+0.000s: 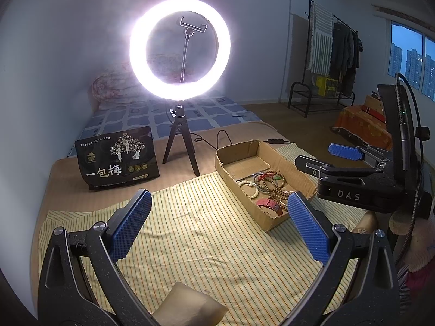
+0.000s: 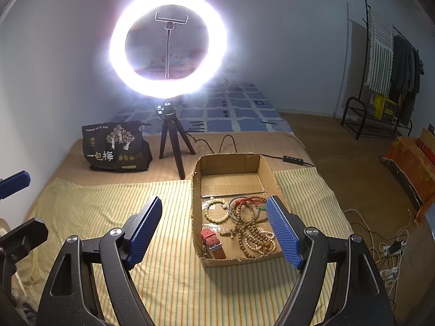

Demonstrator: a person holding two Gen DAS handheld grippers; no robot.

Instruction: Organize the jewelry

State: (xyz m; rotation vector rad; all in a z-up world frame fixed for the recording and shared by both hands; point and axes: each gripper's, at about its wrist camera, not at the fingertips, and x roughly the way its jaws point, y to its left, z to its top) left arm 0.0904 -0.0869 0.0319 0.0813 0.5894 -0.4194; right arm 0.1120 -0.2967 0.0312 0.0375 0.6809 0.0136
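Observation:
An open cardboard box [image 2: 196, 190] lies on a striped cloth [image 2: 108, 203]. In its near half are a white bead bracelet [image 2: 216, 212], long brown bead strands [image 2: 248, 229], a red watch strap [image 2: 213, 243] and a thin bangle with red cord [image 2: 244, 201]. My right gripper [image 2: 214, 228] hangs open just short of the box, with nothing held. My left gripper [image 1: 221, 218] is open over the bare cloth, left of the box [image 1: 272, 157]. The left wrist view also shows the beads [image 1: 277, 190], the red strap [image 1: 269, 205] and the right gripper [image 1: 327, 157] beyond the box.
A lit ring light on a small tripod [image 2: 174, 146] stands behind the box, its cable and switch [image 2: 292, 159] trailing right. A black snack bag [image 2: 117, 146] stands at the back left. A power strip and wires [image 2: 391, 247] lie on the floor to the right.

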